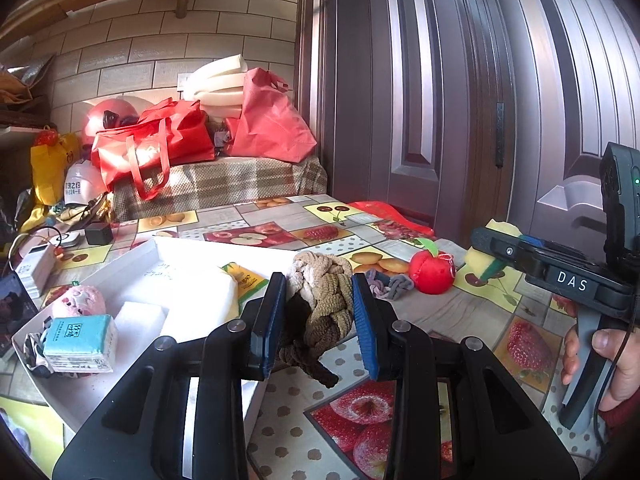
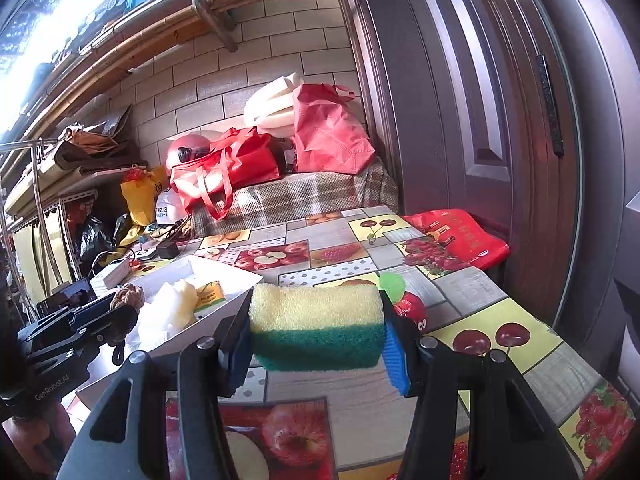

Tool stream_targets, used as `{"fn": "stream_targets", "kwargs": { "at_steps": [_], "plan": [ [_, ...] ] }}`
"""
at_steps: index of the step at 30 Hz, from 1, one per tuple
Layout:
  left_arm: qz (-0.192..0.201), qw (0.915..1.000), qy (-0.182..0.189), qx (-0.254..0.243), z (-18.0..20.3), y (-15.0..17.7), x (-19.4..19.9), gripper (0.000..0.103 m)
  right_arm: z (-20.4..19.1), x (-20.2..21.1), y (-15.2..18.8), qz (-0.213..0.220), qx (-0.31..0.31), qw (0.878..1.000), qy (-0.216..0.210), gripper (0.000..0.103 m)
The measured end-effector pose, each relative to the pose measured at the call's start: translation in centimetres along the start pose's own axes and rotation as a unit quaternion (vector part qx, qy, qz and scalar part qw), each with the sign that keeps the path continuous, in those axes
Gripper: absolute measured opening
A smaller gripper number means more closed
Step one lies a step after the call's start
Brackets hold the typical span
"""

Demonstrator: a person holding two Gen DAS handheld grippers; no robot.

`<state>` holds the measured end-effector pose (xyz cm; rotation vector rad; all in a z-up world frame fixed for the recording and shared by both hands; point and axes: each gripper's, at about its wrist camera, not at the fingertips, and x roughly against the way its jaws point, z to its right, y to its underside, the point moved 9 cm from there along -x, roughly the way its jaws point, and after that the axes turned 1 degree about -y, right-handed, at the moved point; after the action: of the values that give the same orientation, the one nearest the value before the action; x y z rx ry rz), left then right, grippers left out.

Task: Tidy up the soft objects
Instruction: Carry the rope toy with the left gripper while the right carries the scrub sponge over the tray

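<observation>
Left tool: clamped on braided brown rope knot, beside white tray.
Right tool: clamped on yellow-green sponge, above counter.

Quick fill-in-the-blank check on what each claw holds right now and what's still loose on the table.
1. The left claw is shut on a knotted brown ____.
2. The right claw grips a sponge whose yellow layer sits above a ____ layer.
3. Loose on the tablecloth lies a red plush ____.

Missing words: rope; green; apple
</observation>
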<state>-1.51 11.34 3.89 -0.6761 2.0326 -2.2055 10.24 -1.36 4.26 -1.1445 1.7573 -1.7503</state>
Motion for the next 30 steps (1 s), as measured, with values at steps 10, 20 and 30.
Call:
{"fn": "stream_targets", "kwargs": {
  "at_steps": [10, 20, 30],
  "plan": [
    [0.005, 0.9998, -0.018, 0.0, -1.8, 0.3, 1.1, 0.032, -2.3, 0.0, 0.5, -0.01, 0.02, 1.0, -0.016, 0.055],
    [0.013, 0.998, -0.061, 0.011, -6.3, 0.6, 2.9, 0.032, -5.0, -0.3, 1.2, -0.024, 0.054, 0.998, -0.033, 0.055],
    [0.018, 0.9943, -0.102, 0.025, -10.5, 0.8, 3.7, 0.032, -7.7, -1.3, 1.9, -0.041, 0.064, 0.995, -0.057, 0.055]
  ]
}}
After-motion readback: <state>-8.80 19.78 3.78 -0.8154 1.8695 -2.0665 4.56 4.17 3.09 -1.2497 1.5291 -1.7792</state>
